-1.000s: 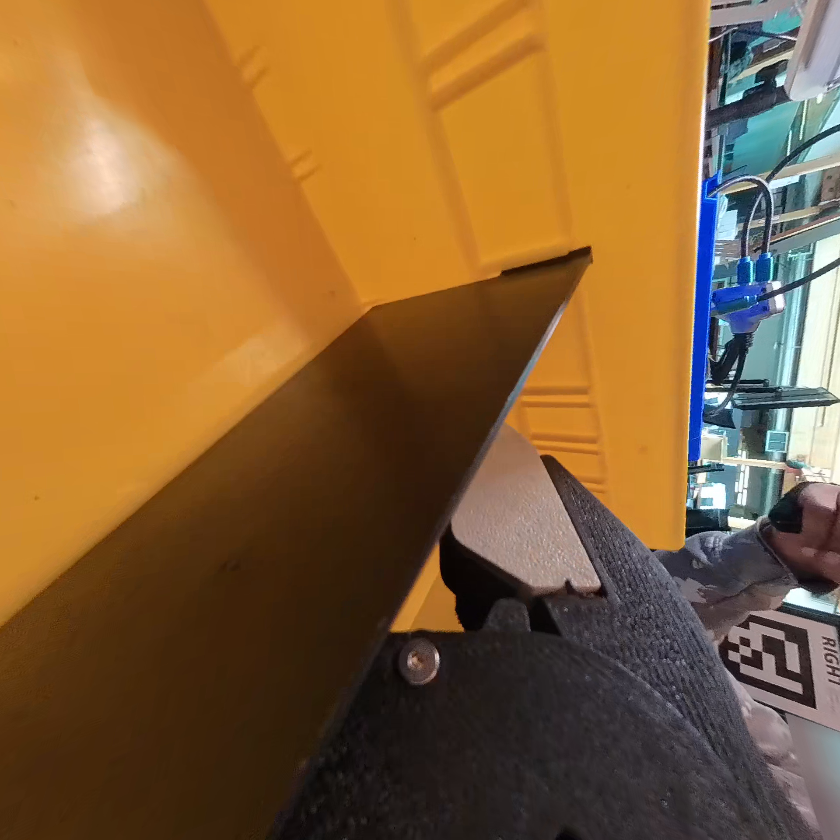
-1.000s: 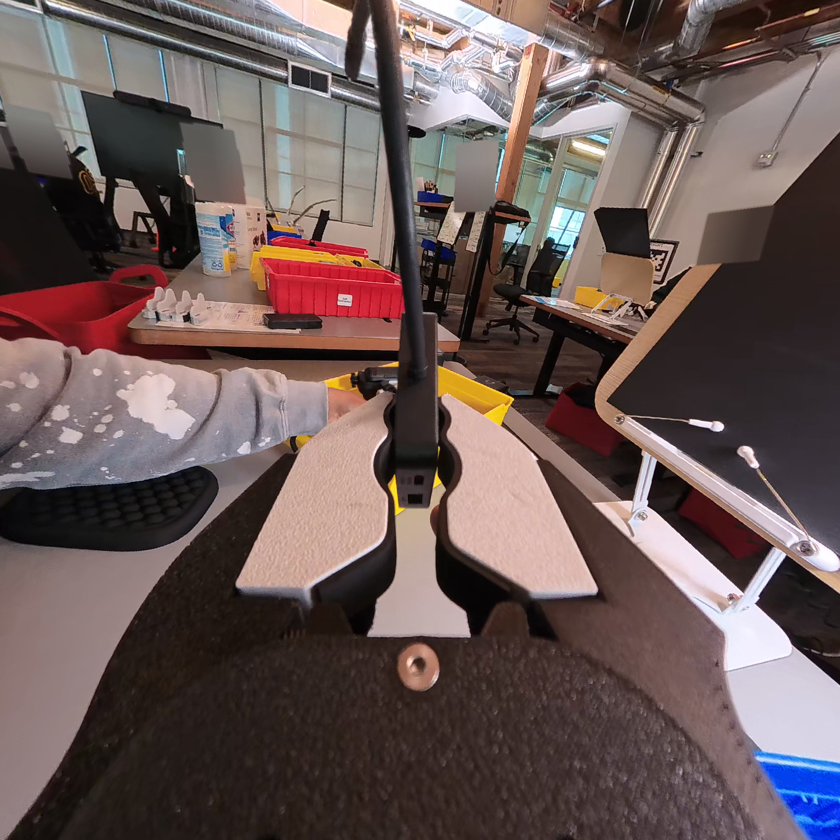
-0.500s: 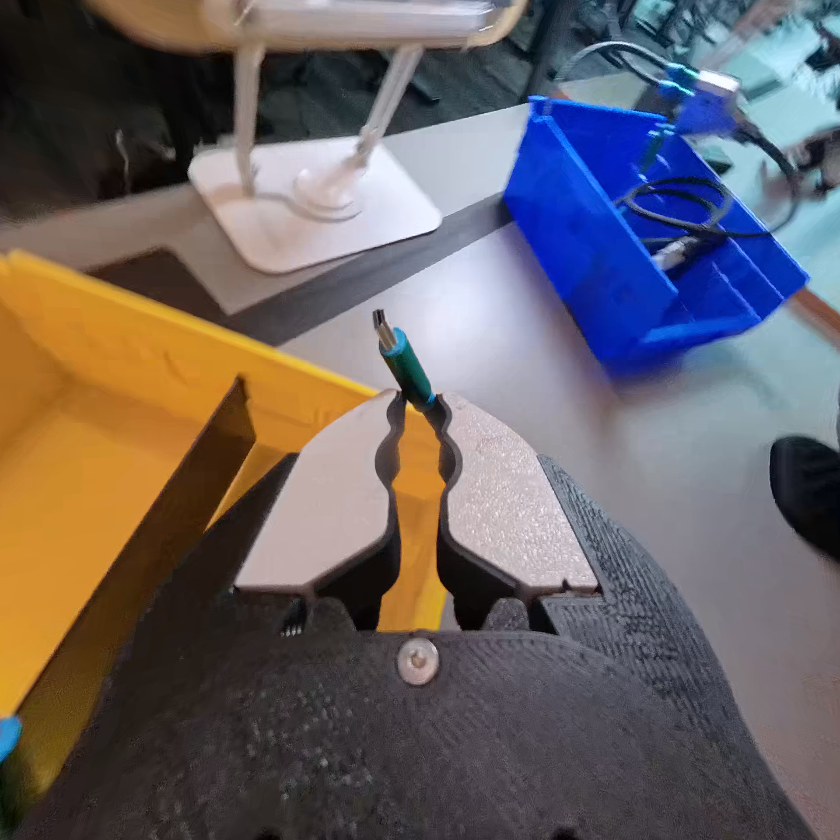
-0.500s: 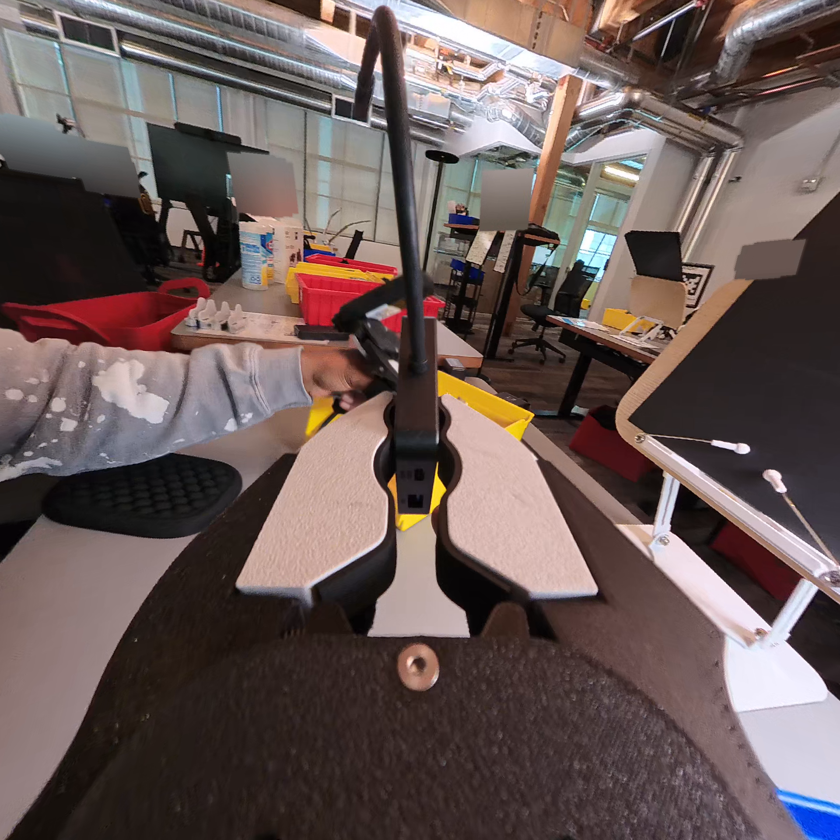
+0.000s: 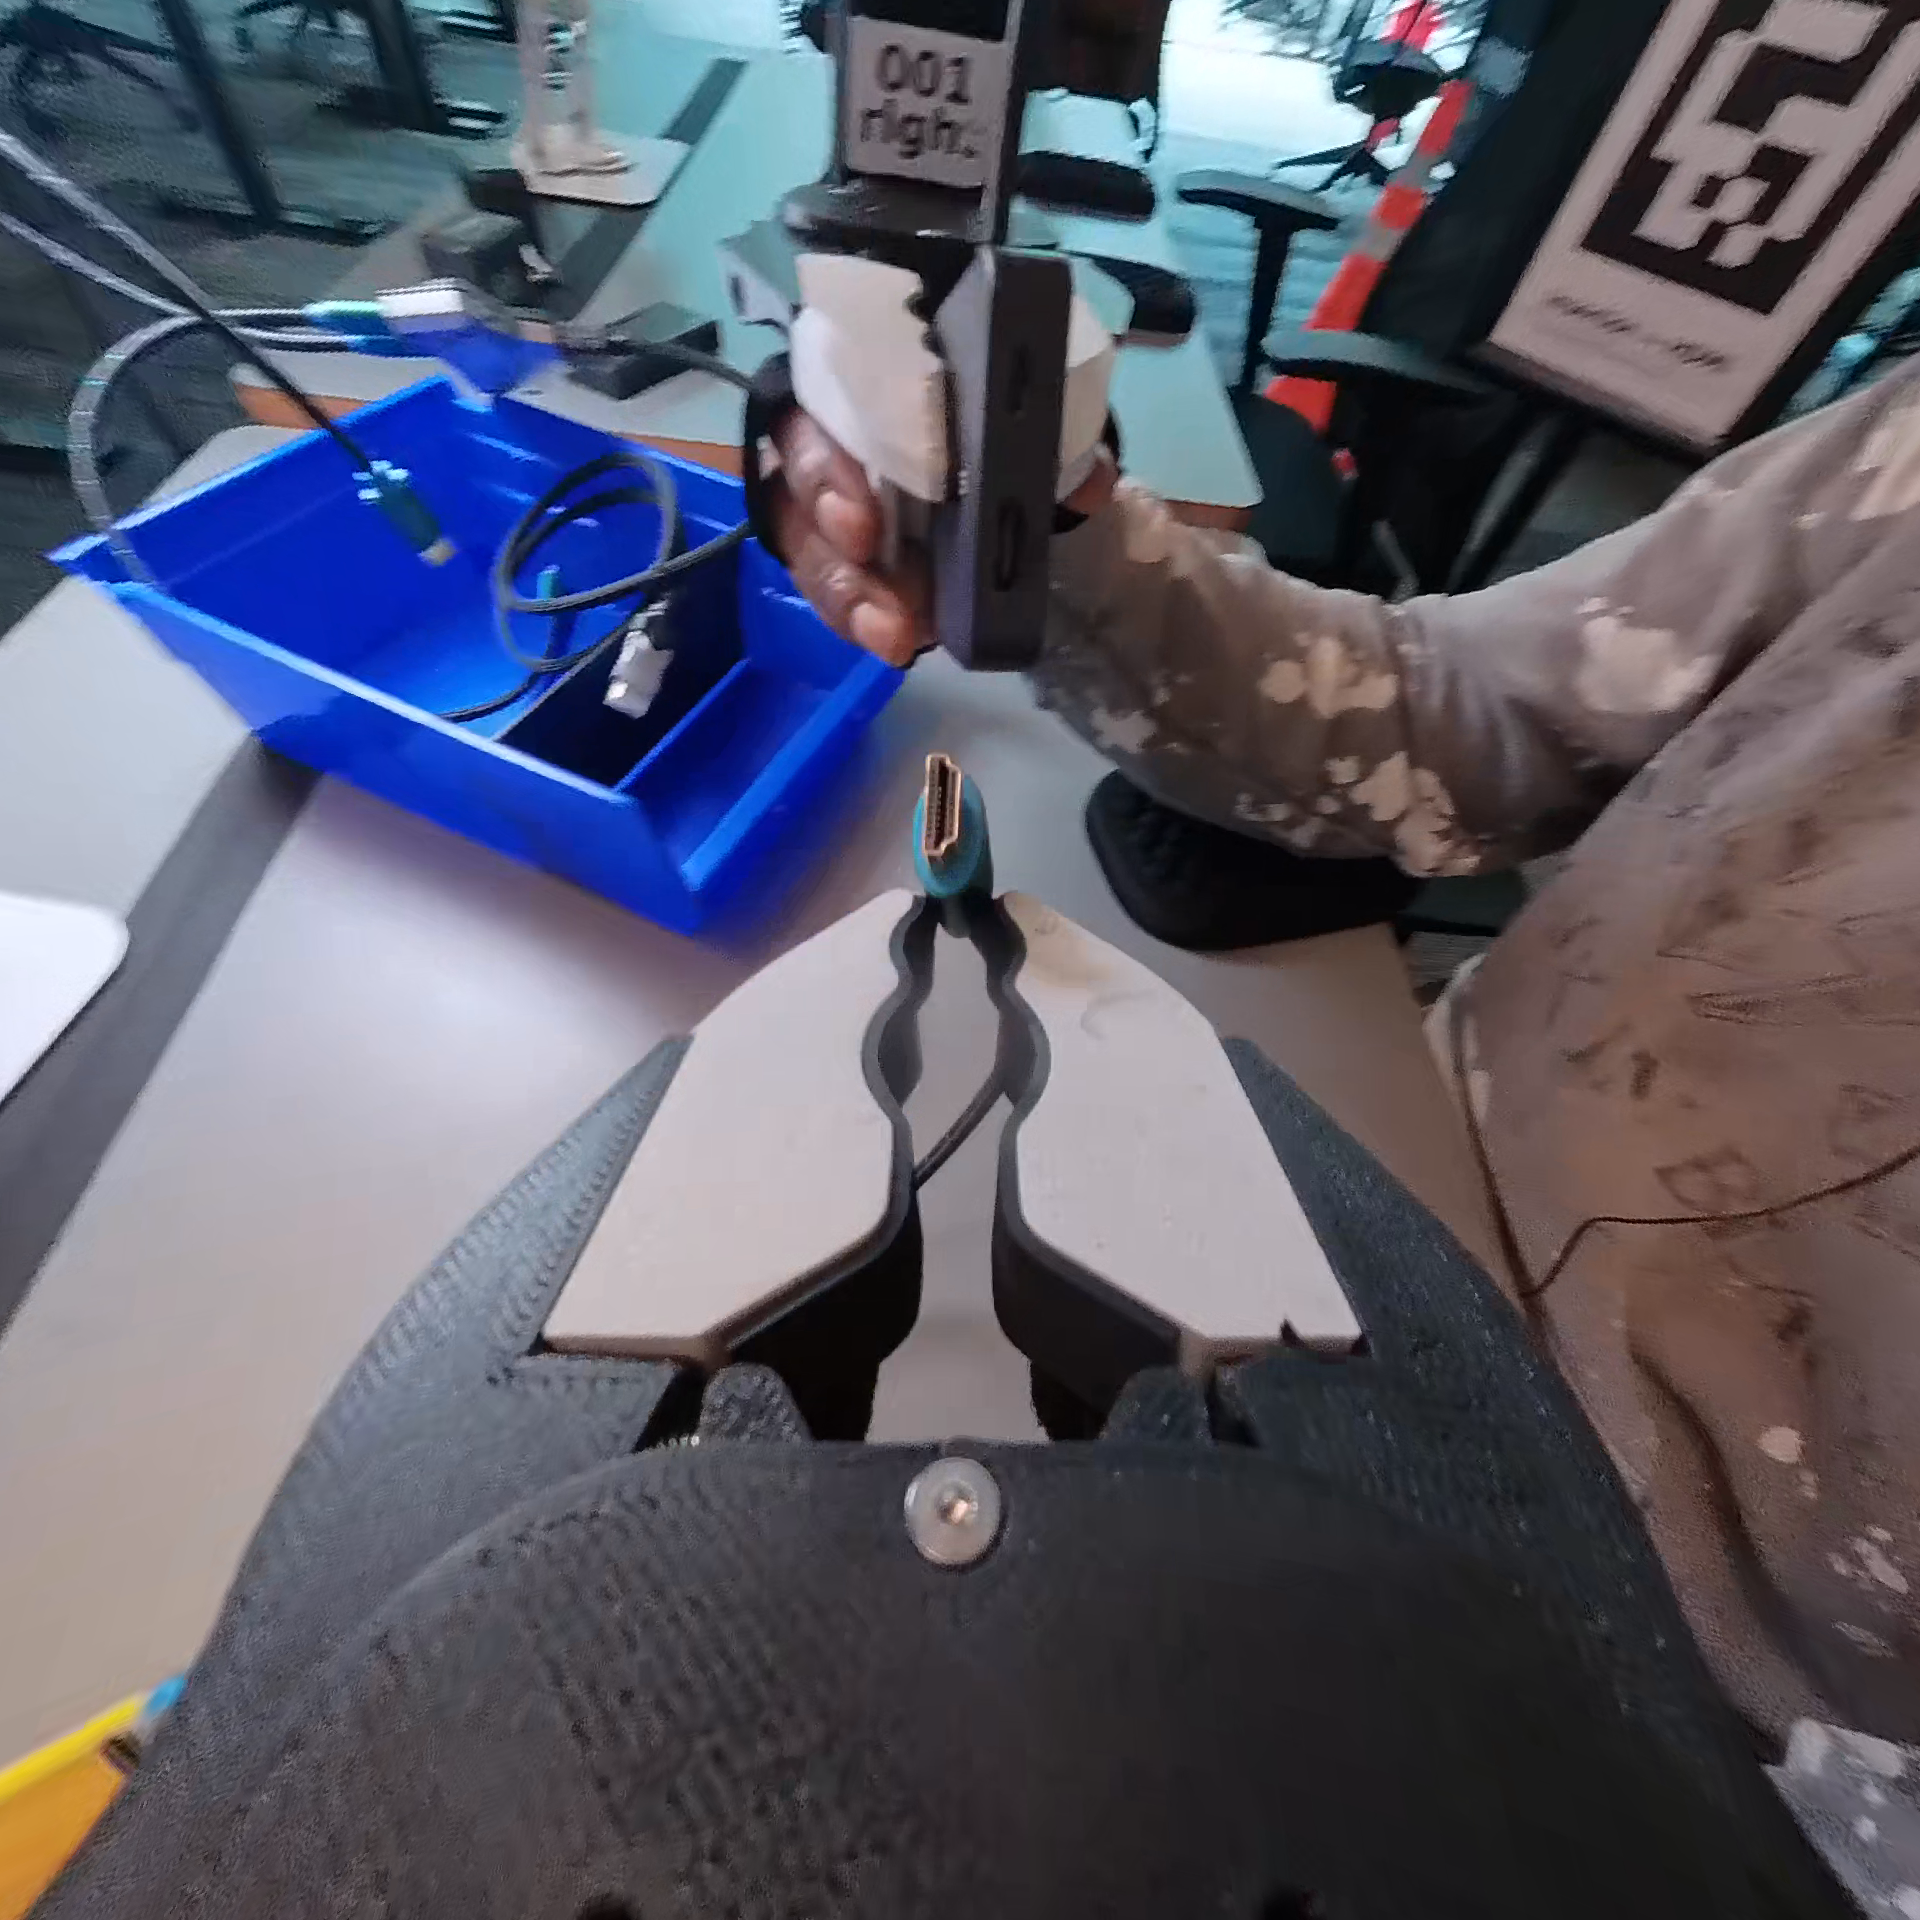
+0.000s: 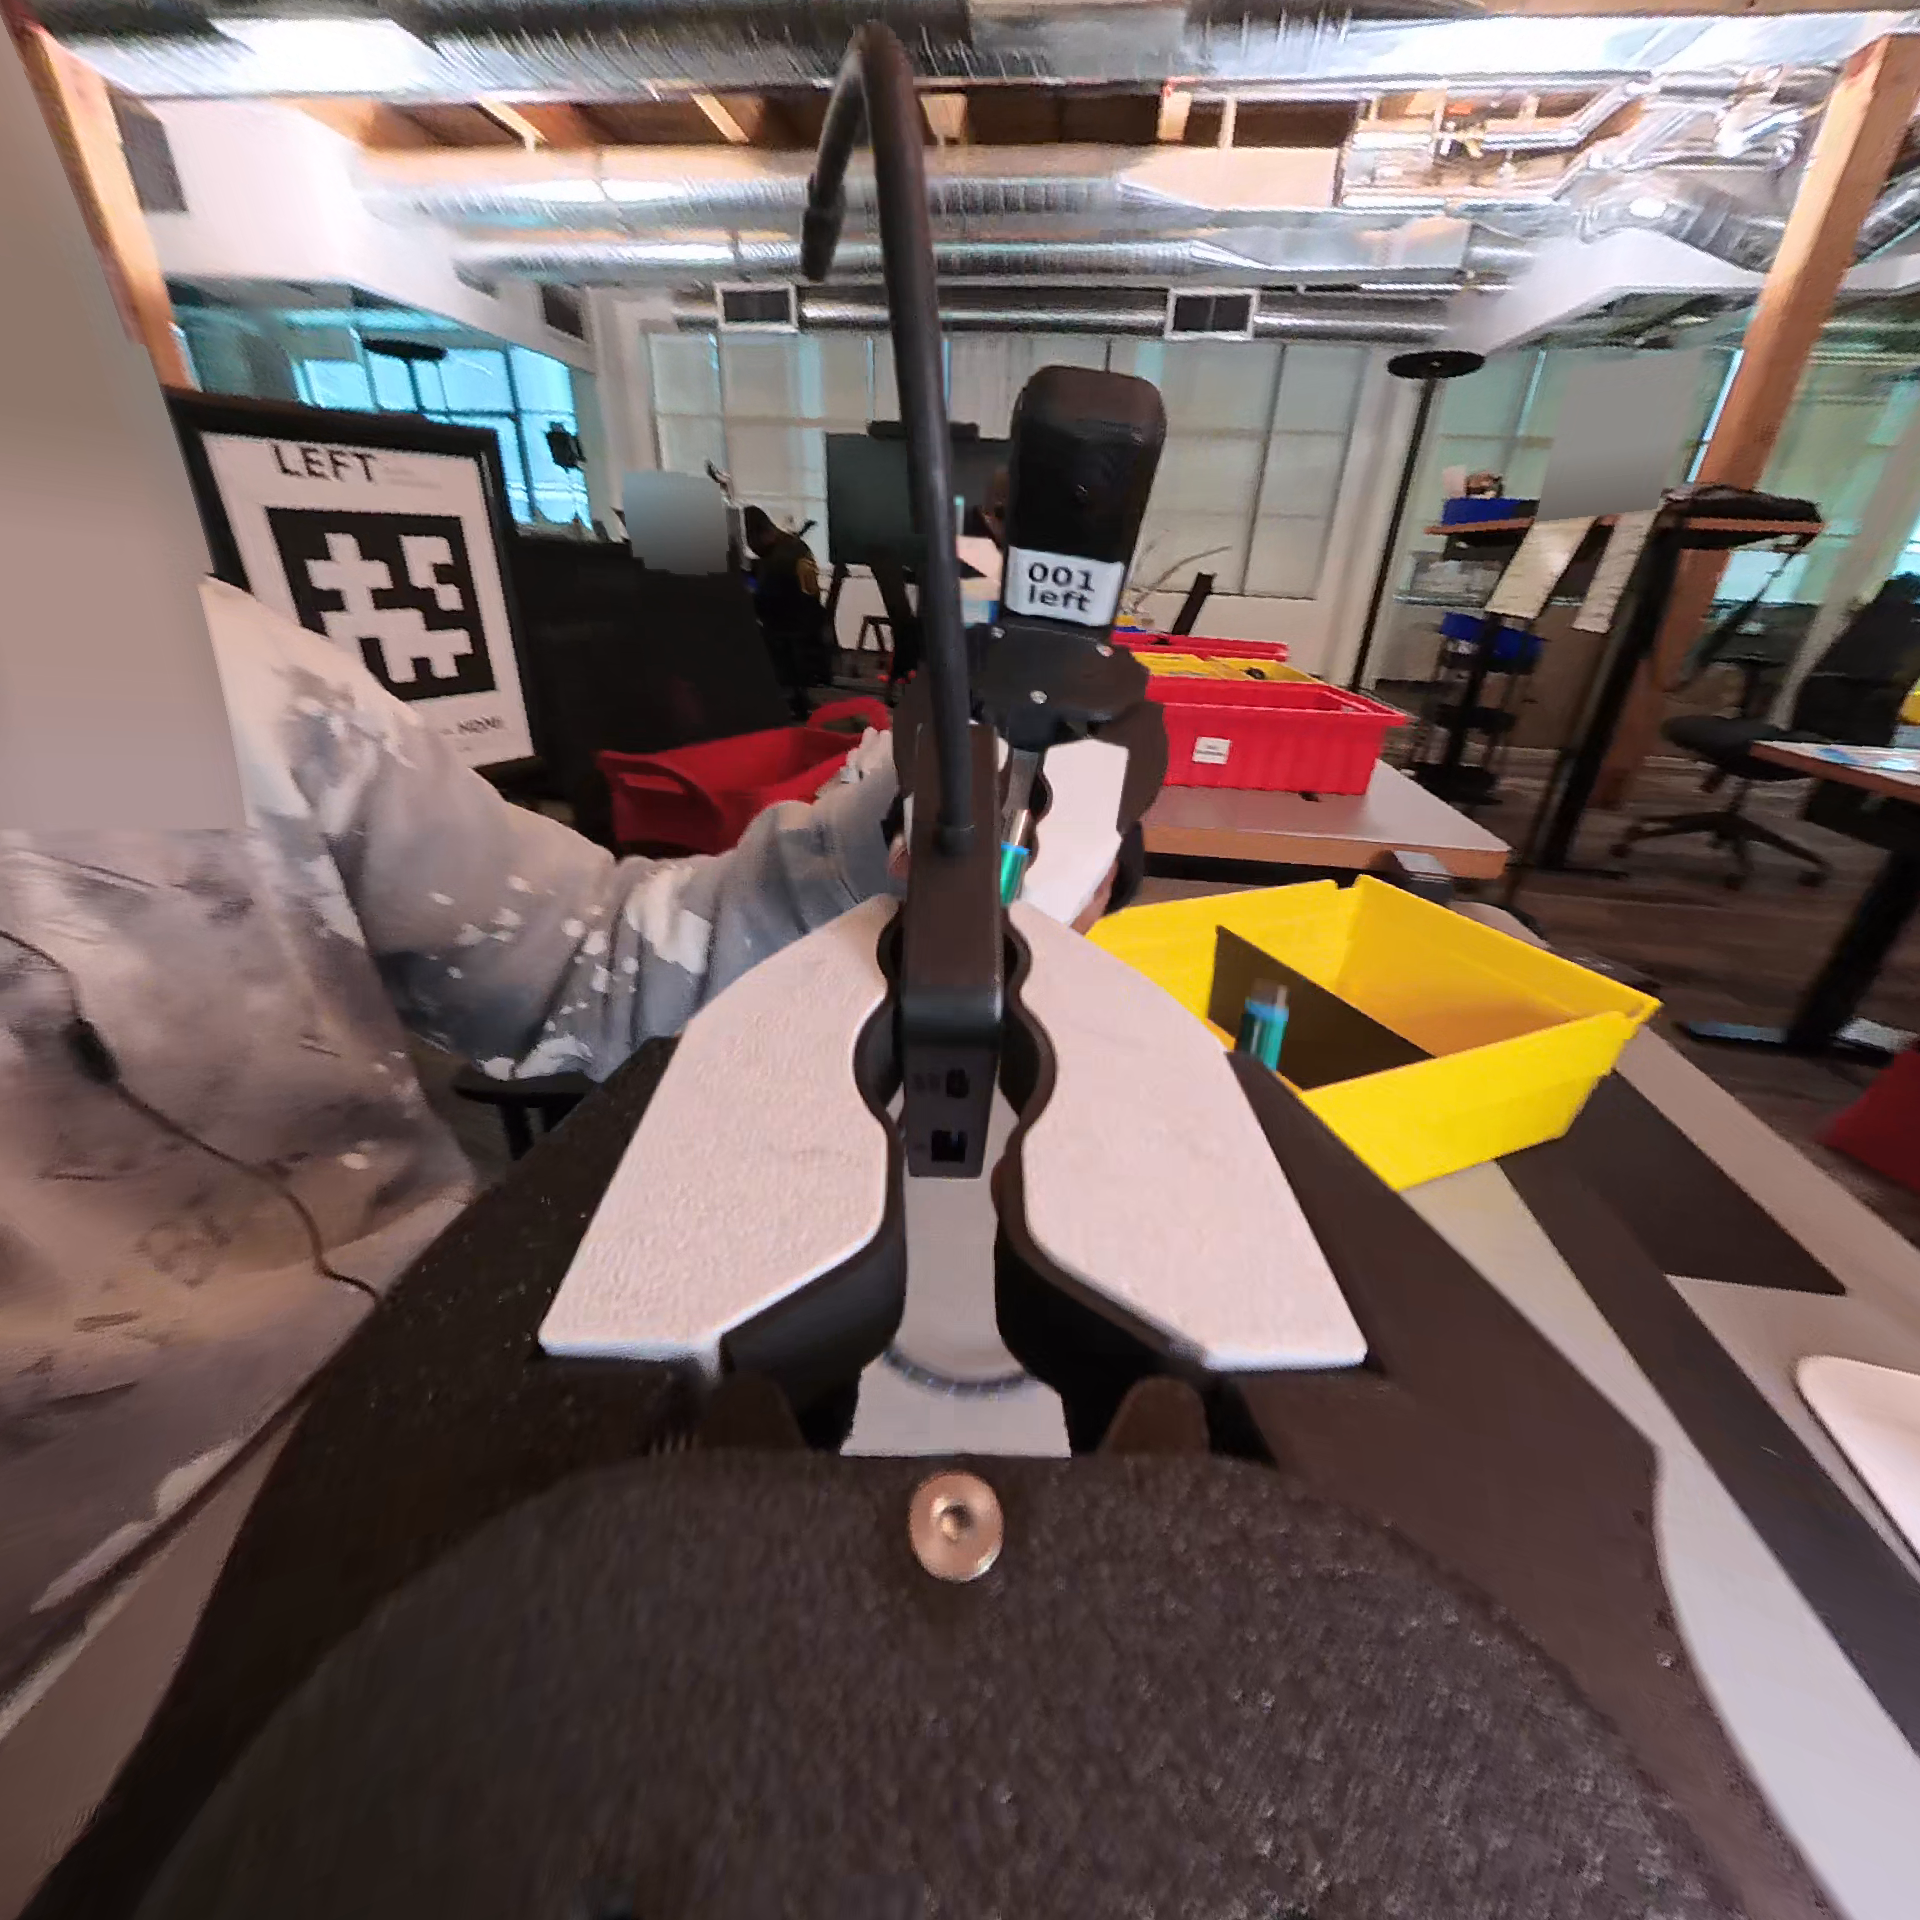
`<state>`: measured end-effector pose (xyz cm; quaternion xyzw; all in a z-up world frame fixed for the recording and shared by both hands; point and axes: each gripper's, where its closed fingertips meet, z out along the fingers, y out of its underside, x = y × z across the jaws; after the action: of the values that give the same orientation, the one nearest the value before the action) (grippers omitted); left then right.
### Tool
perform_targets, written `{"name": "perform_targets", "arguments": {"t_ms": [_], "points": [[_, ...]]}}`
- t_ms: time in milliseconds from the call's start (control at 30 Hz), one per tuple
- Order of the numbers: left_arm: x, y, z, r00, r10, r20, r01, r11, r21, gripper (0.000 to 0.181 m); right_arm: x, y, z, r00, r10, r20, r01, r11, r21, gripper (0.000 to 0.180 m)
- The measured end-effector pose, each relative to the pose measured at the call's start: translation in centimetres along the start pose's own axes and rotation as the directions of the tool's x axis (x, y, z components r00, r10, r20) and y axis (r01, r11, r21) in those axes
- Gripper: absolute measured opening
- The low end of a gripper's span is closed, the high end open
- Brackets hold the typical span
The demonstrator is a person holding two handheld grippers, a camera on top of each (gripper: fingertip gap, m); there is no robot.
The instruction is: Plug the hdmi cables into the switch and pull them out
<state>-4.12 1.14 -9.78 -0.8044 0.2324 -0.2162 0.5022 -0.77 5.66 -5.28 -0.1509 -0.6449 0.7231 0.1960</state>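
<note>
My left gripper (image 5: 956, 914) is shut on a teal HDMI plug (image 5: 948, 840) whose gold connector points forward and up. Its thin black cable runs back between the fingers. My right gripper (image 6: 951, 935) is shut on the black HDMI switch (image 6: 948, 987), held on edge with its own black cable (image 6: 914, 416) arching overhead. In the left wrist view the switch (image 5: 997, 457) hangs in the right gripper, above and beyond the plug, with two ports facing the plug. In the right wrist view the left gripper (image 6: 1023, 821) faces the switch with the teal plug (image 6: 1013, 857) close behind it.
A blue bin (image 5: 727, 842) with several cables stands at the left on the grey table (image 5: 312, 1091). A yellow bin (image 6: 1455, 1101) with a black divider holds another teal plug (image 6: 1262, 1023). A person's speckled sleeve (image 5: 1299, 686) crosses at the right. A black wrist pad (image 5: 1195, 883) lies beneath it.
My left gripper has come out of the yellow bin holding the teal plug and swung round to face the switch. My right gripper has turned left toward the left gripper.
</note>
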Motion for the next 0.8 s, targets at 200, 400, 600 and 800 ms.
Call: {"name": "perform_targets", "arguments": {"t_ms": [200,400,600,800], "points": [[1.3,1.4,1.9,0.988,-0.034,-0.153,0.034,0.999,-0.005,0.01,0.6,1.0,0.0,0.998,0.061,0.016,-0.061,0.998,-0.004,0.013],[0.0,0.1,0.3,0.989,-0.058,-0.134,0.074,0.99,0.119,0.01,0.5,3.3,1.2,0.996,0.082,0.021,-0.079,0.99,-0.113,0.013],[-1.2,-1.5,-1.1,0.99,-0.078,-0.115,0.107,0.954,0.279,0.01,0.9,3.6,2.0,0.997,0.082,-0.002,-0.082,0.989,-0.123,0.013],[-1.8,-2.7,-0.8,0.973,-0.141,-0.183,0.206,0.887,0.413,0.01,1.4,3.7,2.6,0.998,0.027,-0.055,-0.035,0.988,-0.15,0.013]]}}
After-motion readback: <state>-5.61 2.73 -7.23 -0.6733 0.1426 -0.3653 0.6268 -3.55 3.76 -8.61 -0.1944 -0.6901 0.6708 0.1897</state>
